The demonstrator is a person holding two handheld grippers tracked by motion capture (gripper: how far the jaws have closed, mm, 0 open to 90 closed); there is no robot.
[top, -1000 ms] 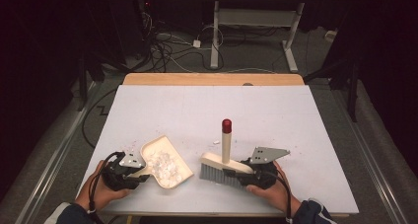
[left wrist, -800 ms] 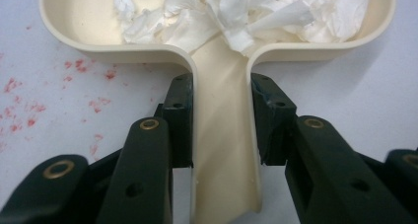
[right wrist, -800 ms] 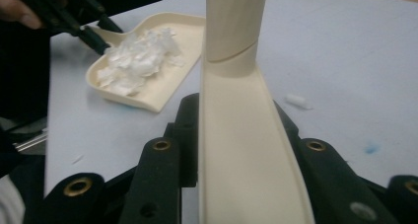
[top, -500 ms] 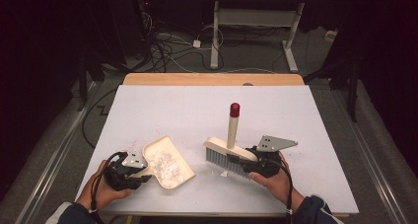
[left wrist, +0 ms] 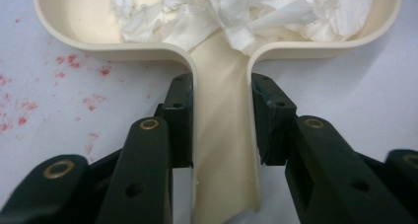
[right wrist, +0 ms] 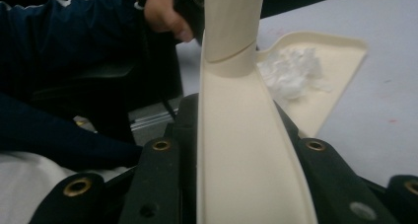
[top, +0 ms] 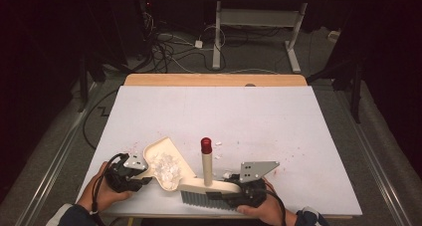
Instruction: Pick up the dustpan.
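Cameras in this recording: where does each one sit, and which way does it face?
High view: above the table's near edge, facing forward and down; both hands enter below.
Left gripper view: rides the left hand-held gripper, looking along jaws clamping the dustpan handle.
Right gripper view: rides the right hand-held gripper, looking along the brush, with a sleeve beyond.
Shared: all three show the dustpan's paper scraps.

The cream plastic dustpan (top: 166,161) carries white torn paper scraps (top: 164,167), and the cream plastic hand brush (top: 209,186) has a red cap on its handle tip and dark grey bristles. The white sheet-covered surface (top: 249,121) is speckled with small red flecks and edged at the far side by pale brown wood. Both grippers' fingers (left wrist: 180,115) are black with brass-coloured rivets, and the person's sleeve (right wrist: 59,46) is dark navy.
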